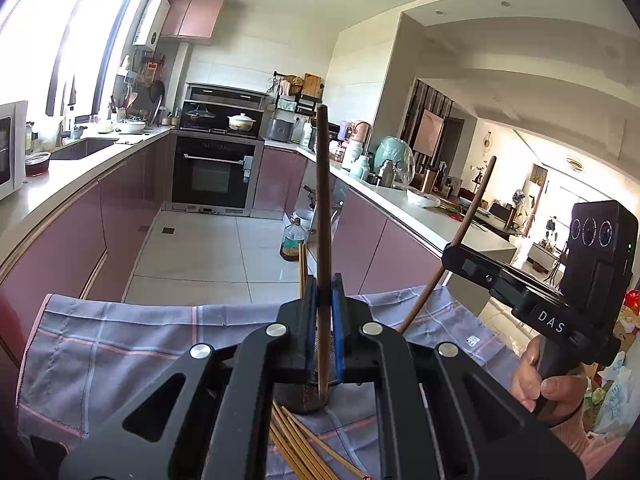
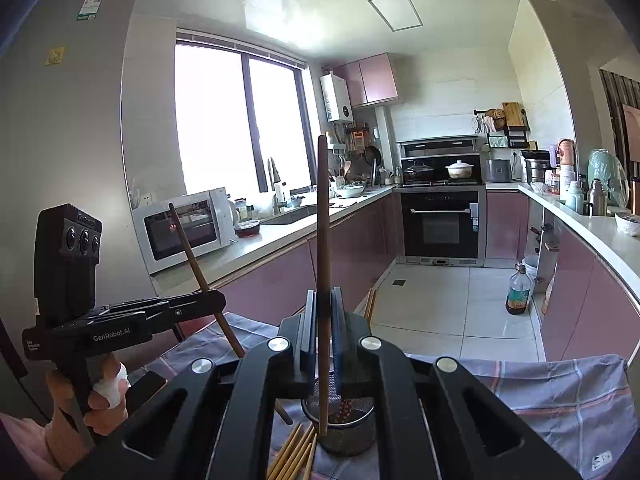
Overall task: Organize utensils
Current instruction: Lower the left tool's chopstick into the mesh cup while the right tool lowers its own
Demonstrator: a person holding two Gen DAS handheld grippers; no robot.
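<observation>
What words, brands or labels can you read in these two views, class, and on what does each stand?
"DAS": right gripper body.
"GenRobot.AI": left gripper body.
"GenRobot": left gripper's camera block, small and only partly legible.
Fridge stickers, cloth tag, oil bottle label: too small to read.

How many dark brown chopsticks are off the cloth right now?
2. One dark chopstick is clamped upright in the left gripper; the other dark chopstick is clamped in the right gripper. More could be hidden beneath the grippers.

Chopsticks beside holder on cloth
</observation>
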